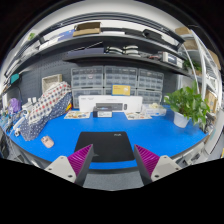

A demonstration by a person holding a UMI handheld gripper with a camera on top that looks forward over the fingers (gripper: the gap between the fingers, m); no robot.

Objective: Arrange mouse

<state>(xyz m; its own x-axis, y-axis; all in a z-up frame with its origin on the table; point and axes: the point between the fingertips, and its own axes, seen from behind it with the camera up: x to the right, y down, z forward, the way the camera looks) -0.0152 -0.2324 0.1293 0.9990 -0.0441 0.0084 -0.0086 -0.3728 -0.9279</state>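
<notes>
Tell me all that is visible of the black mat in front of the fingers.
The black mat is a flat, dark rectangle, matte and probably a mouse mat. It lies flat on the blue table, just ahead of the open gripper, its near edge between the two purple pads. Nothing rests on it; no mouse is visible.

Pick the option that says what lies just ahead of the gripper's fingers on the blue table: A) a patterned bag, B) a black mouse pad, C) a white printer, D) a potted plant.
B: a flat black mouse pad lies on the blue table right ahead of the open gripper; the potted plant stands far off to one side.
</notes>
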